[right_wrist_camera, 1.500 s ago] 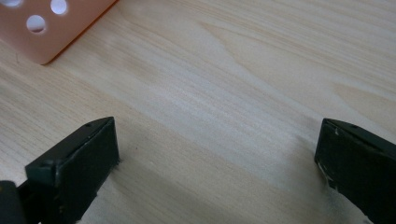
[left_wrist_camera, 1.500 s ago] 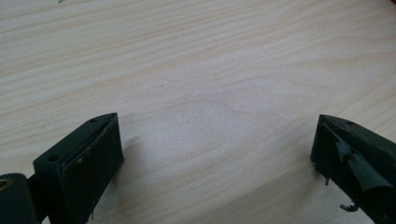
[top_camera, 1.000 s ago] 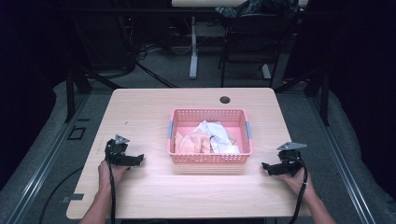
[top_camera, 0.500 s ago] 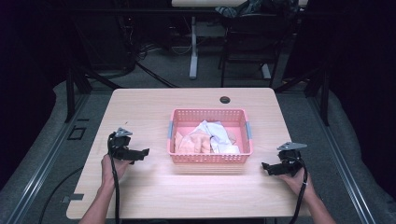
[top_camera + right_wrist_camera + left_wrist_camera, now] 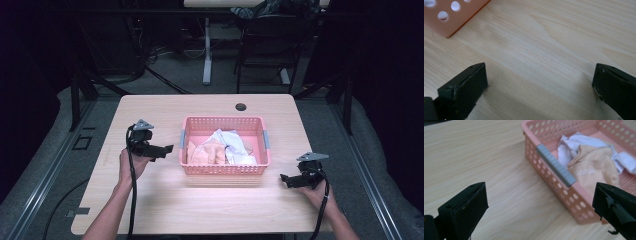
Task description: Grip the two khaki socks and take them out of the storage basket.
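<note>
A pink plastic basket (image 5: 224, 171) stands mid-table with a peach cloth (image 5: 209, 153) and a white cloth (image 5: 231, 141) bunched inside. My left gripper (image 5: 169, 149) hovers open just left of the basket, jaws aimed at its left end. The left gripper view looks past wide-apart jaws at the basket wall (image 5: 554, 185), its grey handle (image 5: 555, 165), the peach cloth (image 5: 594, 170) and the white cloth (image 5: 576, 142). My right gripper (image 5: 285, 179) rests open low on the table, right of the basket's near corner (image 5: 445, 18), nothing between its jaws.
The light wood table (image 5: 150, 205) has a small dark grommet hole (image 5: 241, 107) near its far edge. Beyond the table are chair and desk legs and cables on a dark floor. Bare tabletop lies to either side of the basket and in front.
My left gripper has risen and moved right and away from me, closing in on the basket's left end. The right gripper has stayed put.
</note>
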Demonstrator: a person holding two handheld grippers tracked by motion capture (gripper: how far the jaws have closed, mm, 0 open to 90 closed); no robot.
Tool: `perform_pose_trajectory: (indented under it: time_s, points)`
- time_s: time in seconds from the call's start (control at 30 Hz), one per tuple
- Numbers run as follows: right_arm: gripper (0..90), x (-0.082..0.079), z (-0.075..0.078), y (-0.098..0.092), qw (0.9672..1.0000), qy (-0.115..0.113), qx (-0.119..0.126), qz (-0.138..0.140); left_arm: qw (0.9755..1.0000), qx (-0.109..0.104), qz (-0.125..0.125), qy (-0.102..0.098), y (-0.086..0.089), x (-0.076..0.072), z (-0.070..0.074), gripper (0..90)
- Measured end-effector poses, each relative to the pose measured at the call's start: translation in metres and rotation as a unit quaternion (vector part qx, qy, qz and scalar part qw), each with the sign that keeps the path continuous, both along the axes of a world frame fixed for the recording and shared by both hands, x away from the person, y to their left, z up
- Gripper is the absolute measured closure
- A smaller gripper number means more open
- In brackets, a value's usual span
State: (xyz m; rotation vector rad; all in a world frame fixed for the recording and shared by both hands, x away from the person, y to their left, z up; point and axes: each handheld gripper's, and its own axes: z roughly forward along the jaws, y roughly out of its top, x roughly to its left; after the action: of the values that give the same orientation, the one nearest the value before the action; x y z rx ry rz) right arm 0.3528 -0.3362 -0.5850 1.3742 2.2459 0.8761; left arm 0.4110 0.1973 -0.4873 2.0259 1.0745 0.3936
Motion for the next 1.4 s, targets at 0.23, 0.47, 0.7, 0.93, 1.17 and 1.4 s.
perform_pose_trajectory:
  time_s: [0.23, 0.47, 0.7, 0.93, 1.17, 1.4]
  points:
    - [0.0, 0.0, 0.0, 0.0, 1.0, -0.002, -0.002, -0.002, 0.9993, 0.003, -0.037, 0.003, -0.034, 0.008, 0.007, 0.0]
    - [0.0, -0.001, 0.0, 0.0, 1.0, -0.003, -0.003, -0.004, 0.9978, 0.015, -0.061, 0.02, -0.063, 0.014, 0.004, 0.0]
    - [0.0, -0.001, 0.0, 0.0, 1.0, -0.002, -0.002, -0.001, 0.9959, 0.035, -0.077, 0.032, -0.086, 0.019, -0.001, 0.2]
    - [0.0, -0.001, 0.0, 0.0, 1.0, -0.002, -0.002, -0.002, 0.9931, 0.05, -0.092, 0.054, -0.105, 0.026, -0.008, 2.1]
    - [0.0, -0.001, 0.0, 0.0, 1.0, -0.002, -0.001, -0.002, 0.9909, 0.066, -0.094, 0.071, -0.118, 0.035, -0.018, 10.1]
    - [0.0, -0.001, 0.0, 0.0, 1.0, -0.002, -0.002, -0.002, 0.9862, 0.098, -0.101, 0.087, -0.131, 0.04, -0.027, 23.8]
